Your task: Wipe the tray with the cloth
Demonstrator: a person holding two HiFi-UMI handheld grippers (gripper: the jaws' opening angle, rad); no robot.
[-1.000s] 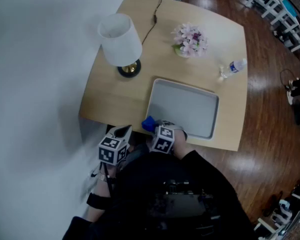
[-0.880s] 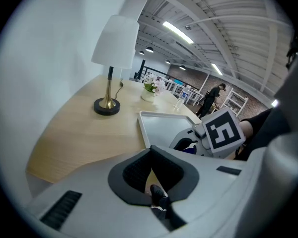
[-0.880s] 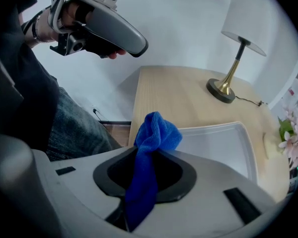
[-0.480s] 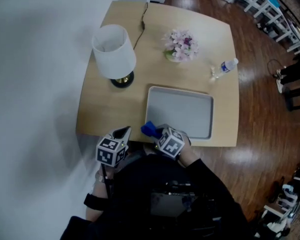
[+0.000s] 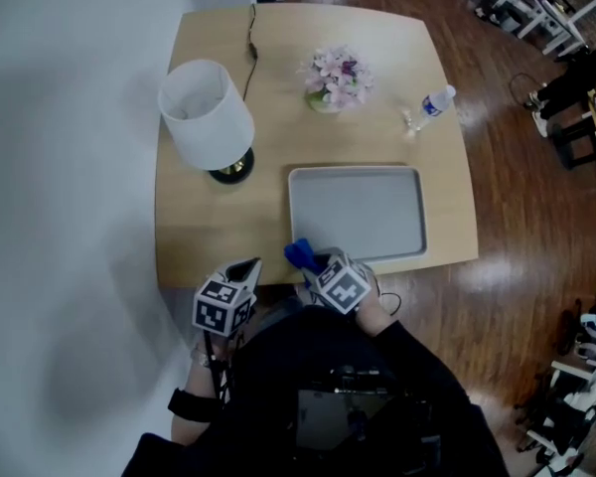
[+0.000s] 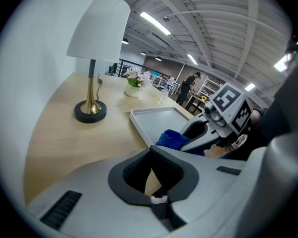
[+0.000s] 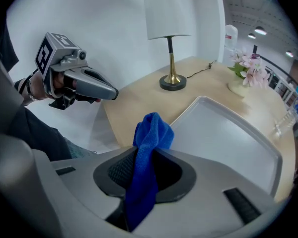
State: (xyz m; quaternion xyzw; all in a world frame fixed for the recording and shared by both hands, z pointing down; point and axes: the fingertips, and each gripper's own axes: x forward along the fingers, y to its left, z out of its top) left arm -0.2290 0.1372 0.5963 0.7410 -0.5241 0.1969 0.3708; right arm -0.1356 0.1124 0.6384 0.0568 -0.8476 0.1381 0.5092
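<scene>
Right claw (image 5: 311,261) rolled — blue cloth (image 7: 149,133) pinched, beside grey tray (image 5: 358,212) rim

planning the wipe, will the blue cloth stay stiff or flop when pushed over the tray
Probably floppy: the cloth droops in folds from the right gripper pinching it. It looks light and soft, so it may bunch against the tray rather than slide flat.

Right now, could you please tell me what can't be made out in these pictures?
- Cloth, head view: its lower part is hidden by the right gripper; contact with the tray is unclear.
- Tray's near rim, right gripper view: hidden behind the gripper body.
- Bottle, head view: label too small to read.
</scene>
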